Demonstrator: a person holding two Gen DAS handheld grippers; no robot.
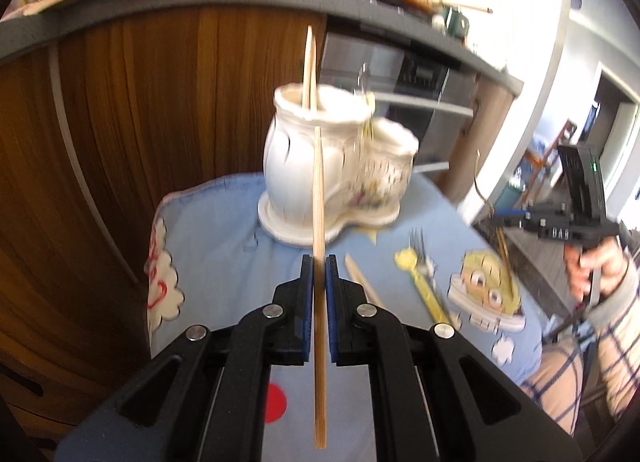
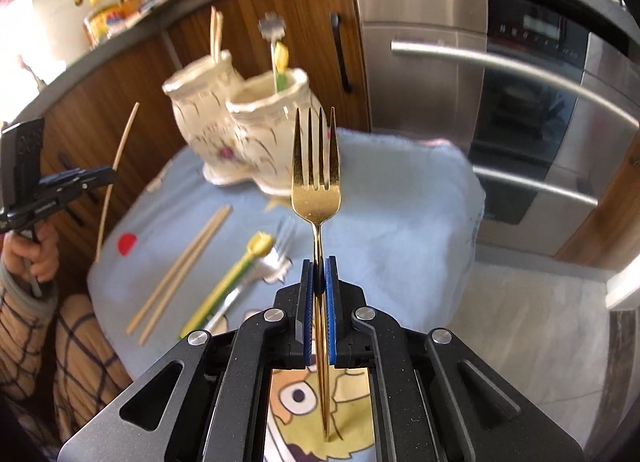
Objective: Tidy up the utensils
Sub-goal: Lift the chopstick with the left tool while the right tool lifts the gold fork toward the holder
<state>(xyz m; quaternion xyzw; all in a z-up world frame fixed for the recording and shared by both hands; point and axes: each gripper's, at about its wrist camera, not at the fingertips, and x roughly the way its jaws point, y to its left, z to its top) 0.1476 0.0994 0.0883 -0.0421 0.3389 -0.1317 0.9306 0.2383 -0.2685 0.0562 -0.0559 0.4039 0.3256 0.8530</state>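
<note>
My left gripper (image 1: 319, 260) is shut on a wooden chopstick (image 1: 319, 221), held upright in front of the white ceramic double-pot holder (image 1: 296, 165). Two chopsticks (image 1: 309, 65) stand in its larger pot. My right gripper (image 2: 319, 262) is shut on a gold fork (image 2: 316, 181), tines up, short of the holder (image 2: 256, 121), whose smaller pot holds a yellow-tulip utensil (image 2: 280, 61). On the blue cloth (image 2: 400, 229) lie two chopsticks (image 2: 180, 270), a yellow-handled utensil (image 2: 232, 282) and a silver fork (image 2: 276, 258).
The cloth-covered stool stands before wooden cabinets (image 1: 140, 121) and a steel oven (image 2: 520, 121). The person's knees (image 2: 80, 362) are at the stool's near edge. The left gripper shows in the right wrist view (image 2: 80, 181); the right one shows in the left wrist view (image 1: 560, 221).
</note>
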